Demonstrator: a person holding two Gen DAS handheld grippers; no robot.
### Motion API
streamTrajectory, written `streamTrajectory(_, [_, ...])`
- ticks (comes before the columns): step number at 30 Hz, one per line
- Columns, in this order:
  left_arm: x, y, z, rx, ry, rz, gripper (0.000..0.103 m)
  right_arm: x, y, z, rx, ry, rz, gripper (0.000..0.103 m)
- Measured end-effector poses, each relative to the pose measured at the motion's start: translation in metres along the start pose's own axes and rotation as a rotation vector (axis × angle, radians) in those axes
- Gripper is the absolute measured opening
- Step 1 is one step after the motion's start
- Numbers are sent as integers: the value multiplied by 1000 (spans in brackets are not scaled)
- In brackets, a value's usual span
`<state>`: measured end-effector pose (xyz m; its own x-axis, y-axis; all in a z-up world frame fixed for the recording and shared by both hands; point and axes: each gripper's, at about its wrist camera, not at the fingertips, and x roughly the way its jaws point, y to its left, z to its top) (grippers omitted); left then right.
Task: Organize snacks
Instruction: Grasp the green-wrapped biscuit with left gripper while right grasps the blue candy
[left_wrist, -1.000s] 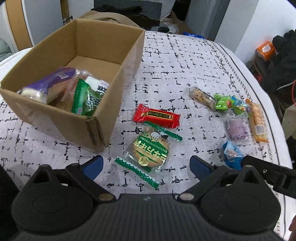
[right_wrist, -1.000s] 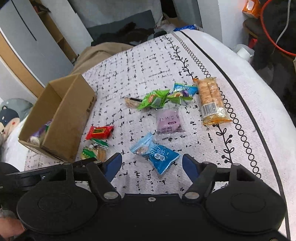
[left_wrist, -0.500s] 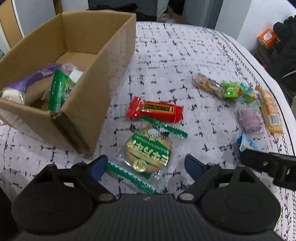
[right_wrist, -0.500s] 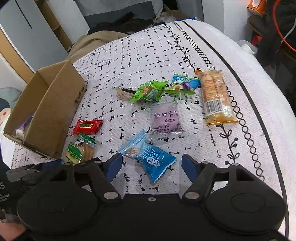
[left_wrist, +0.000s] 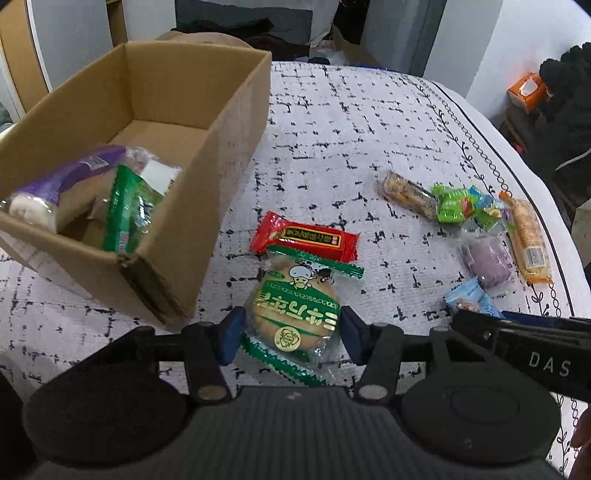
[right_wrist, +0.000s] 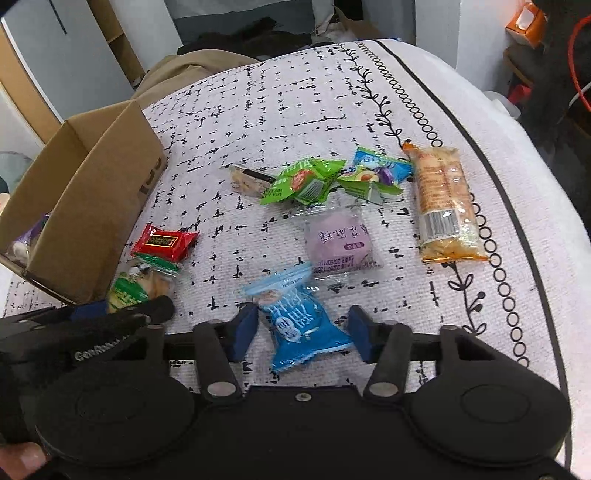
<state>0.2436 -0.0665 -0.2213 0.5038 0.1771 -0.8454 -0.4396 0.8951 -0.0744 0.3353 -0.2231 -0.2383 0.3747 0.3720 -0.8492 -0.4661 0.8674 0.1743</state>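
Note:
A round biscuit in a green packet (left_wrist: 295, 314) lies on the patterned cloth in front of the cardboard box (left_wrist: 236, 110). My left gripper (left_wrist: 291, 338) has its blue pads pressed against both sides of that packet. In the right wrist view a blue snack packet (right_wrist: 299, 325) lies between the fingers of my right gripper (right_wrist: 301, 332), which stands open; a small gap shows at the right pad. A red packet (left_wrist: 306, 236) touches the biscuit's far end. The box holds a purple roll (left_wrist: 62, 181) and a green pack (left_wrist: 129, 210).
Further right lie a purple cake packet (right_wrist: 340, 240), green candy packets (right_wrist: 299, 181), a clear nut bar (right_wrist: 247, 179) and a long orange cracker pack (right_wrist: 443, 199). The cloth's black border (right_wrist: 461, 122) runs along the right edge. Clothes and furniture stand beyond the table.
Both grippers came down and forward over their packets. The left fingers closed in from wide apart onto the green biscuit packet. The right fingers narrowed around the blue packet.

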Motion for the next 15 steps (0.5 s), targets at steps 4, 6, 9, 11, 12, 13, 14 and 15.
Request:
streamTrajectory(4, [-11, 1, 3, 2, -20, -5, 53, -7, -2, 0, 18, -4, 13, 38])
streamTrajectory(6, [-17, 0, 4, 10, -32, -3, 53, -13, -1, 1, 18, -19, 15, 37])
streamTrajectory(9, [-28, 0, 6, 18, -51, -11, 53, -22, 1, 4, 21, -48, 36, 37])
streamTrajectory(11, [-37, 0, 8, 24, -68, -14, 53, -28, 2, 4, 24, -66, 42, 37])
streamTrajectory(12, [-40, 0, 8, 26, -74, -15, 52, -31, 2, 5, 25, -75, 45, 37])
streamTrajectory(13, [-43, 0, 10, 26, -79, -15, 52, -34, 3, 5, 29, -84, 51, 37])
streamTrajectory(14, [-46, 0, 11, 26, -84, -15, 52, -37, 3, 6, 33, -94, 56, 37])
streamTrajectory(15, [-50, 0, 12, 26, -89, -15, 52, -40, 3, 6, 37, -104, 60, 37])
